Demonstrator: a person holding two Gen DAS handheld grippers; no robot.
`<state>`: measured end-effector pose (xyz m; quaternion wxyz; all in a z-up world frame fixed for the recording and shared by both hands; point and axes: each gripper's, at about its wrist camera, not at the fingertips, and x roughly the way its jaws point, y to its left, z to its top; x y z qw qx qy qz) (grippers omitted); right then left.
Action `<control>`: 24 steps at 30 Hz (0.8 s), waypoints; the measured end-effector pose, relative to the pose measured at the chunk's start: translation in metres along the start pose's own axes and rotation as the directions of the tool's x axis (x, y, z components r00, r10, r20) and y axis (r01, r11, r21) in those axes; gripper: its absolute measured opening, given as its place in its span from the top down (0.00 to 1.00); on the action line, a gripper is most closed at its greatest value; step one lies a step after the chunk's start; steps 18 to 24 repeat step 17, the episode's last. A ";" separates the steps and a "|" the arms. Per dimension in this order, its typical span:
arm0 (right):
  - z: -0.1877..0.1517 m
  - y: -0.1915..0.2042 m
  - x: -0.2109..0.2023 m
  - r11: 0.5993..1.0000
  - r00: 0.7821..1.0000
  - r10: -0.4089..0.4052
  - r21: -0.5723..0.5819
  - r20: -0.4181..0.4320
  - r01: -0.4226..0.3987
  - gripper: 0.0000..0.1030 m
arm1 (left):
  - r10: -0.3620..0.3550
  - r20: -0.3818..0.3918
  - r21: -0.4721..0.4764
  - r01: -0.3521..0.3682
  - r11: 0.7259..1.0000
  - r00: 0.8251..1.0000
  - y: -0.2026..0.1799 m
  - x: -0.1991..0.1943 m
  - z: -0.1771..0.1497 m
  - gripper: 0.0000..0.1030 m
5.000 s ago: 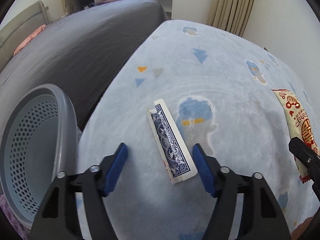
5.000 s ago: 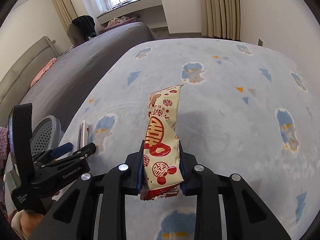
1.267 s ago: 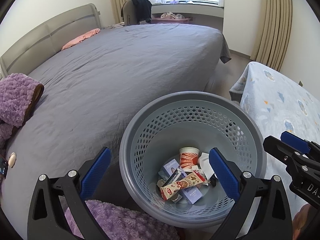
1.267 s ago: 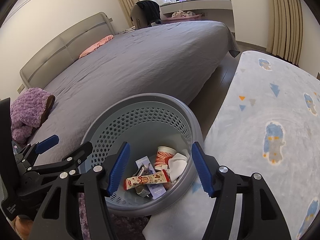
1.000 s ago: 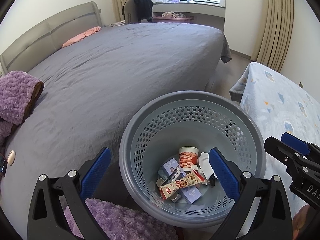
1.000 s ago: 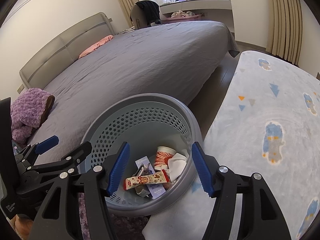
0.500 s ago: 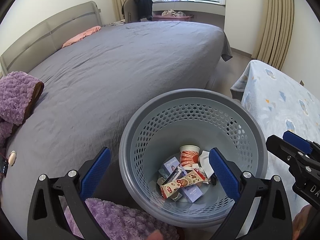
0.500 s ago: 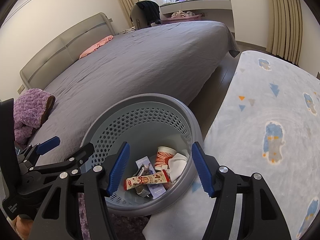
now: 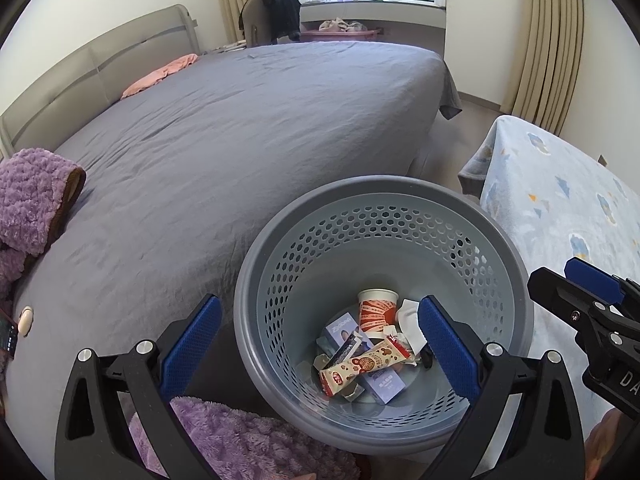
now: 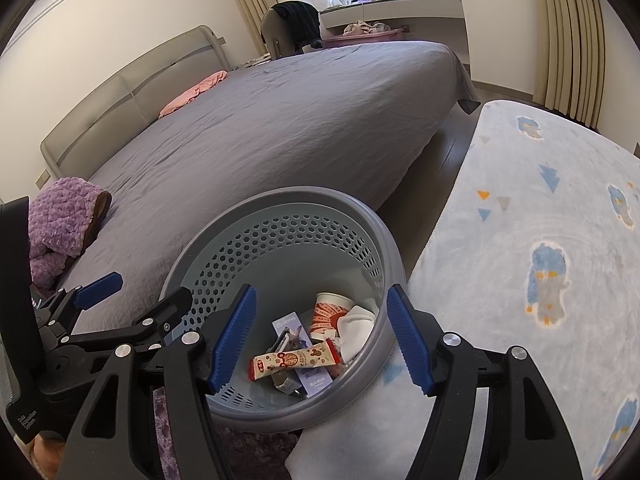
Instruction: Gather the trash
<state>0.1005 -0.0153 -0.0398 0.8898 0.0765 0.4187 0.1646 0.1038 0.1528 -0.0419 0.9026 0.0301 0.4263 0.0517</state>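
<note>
Below both jaws: grey basket (image 9: 384,196) (image 10: 372,216), beside the bed (image 9: 240,128).
Snack wrapper (image 9: 364,366) (image 10: 294,358): on the basket's floor, under and between the blue pads, touching neither.
Left gripper (image 9: 320,348): jaws wide apart, holding nothing.
Right gripper (image 10: 322,340): jaws opening, nothing between them.
Other trash: 1 cup (image 9: 376,310), small boxes (image 9: 384,384).

Perforated matt plastic basket (image 9: 516,280); fuzzy blanket (image 10: 520,264).
</note>
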 end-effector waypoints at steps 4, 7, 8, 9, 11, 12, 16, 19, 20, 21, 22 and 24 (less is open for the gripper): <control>0.000 0.000 0.000 1.000 1.000 0.001 0.001 0.000 -0.001 0.37 | -0.002 0.002 -0.003 0.002 1.000 1.000 0.000 0.000 0.000 0.06; -0.001 0.001 -0.001 1.000 1.000 0.000 0.000 0.000 0.000 0.37 | -0.004 0.005 -0.004 0.004 1.000 1.000 0.000 -0.001 0.000 0.06; -0.001 0.000 0.000 1.000 1.000 0.000 0.001 0.000 0.000 0.37 | -0.003 0.005 -0.003 0.003 1.000 1.000 0.000 -0.001 0.000 0.06; -0.001 0.000 0.000 1.000 1.000 0.001 0.001 -0.001 -0.001 0.37 | -0.002 0.006 -0.002 0.002 1.000 1.000 0.000 -0.001 0.001 0.06; -0.001 0.001 0.000 1.000 1.000 0.000 -0.001 -0.001 0.000 0.37 | 0.000 0.005 -0.001 0.000 1.000 1.000 -0.001 -0.002 0.001 0.06; -0.001 0.002 -0.001 1.000 1.000 0.000 -0.001 -0.001 0.000 0.37 | -0.001 0.005 -0.001 0.001 1.000 1.000 -0.001 -0.002 0.001 0.06; -0.001 0.001 0.000 1.000 1.000 0.000 0.000 -0.001 0.000 0.37 | 0.000 0.005 0.001 0.000 1.000 1.000 -0.002 -0.002 0.002 0.06; -0.001 0.002 -0.001 1.000 1.000 0.001 0.000 -0.001 -0.001 0.37 | -0.001 0.005 0.000 0.001 1.000 1.000 -0.002 -0.002 0.002 0.06; -0.001 0.002 -0.001 1.000 1.000 0.001 0.000 -0.001 -0.001 0.37 | -0.001 0.005 0.000 0.001 1.000 1.000 -0.002 -0.002 0.002 0.06; -0.001 0.002 -0.001 1.000 1.000 0.001 0.000 -0.001 -0.001 0.37 | -0.001 0.005 0.000 0.001 1.000 1.000 -0.002 -0.002 0.002 0.06; -0.001 0.002 -0.001 1.000 1.000 0.001 0.000 -0.001 -0.001 0.37 | -0.001 0.005 0.000 0.001 1.000 1.000 -0.002 -0.002 0.002 0.06; -0.001 0.002 -0.001 1.000 1.000 0.001 0.000 -0.001 -0.001 0.37 | -0.001 0.005 0.000 0.001 1.000 1.000 -0.002 -0.002 0.002 0.06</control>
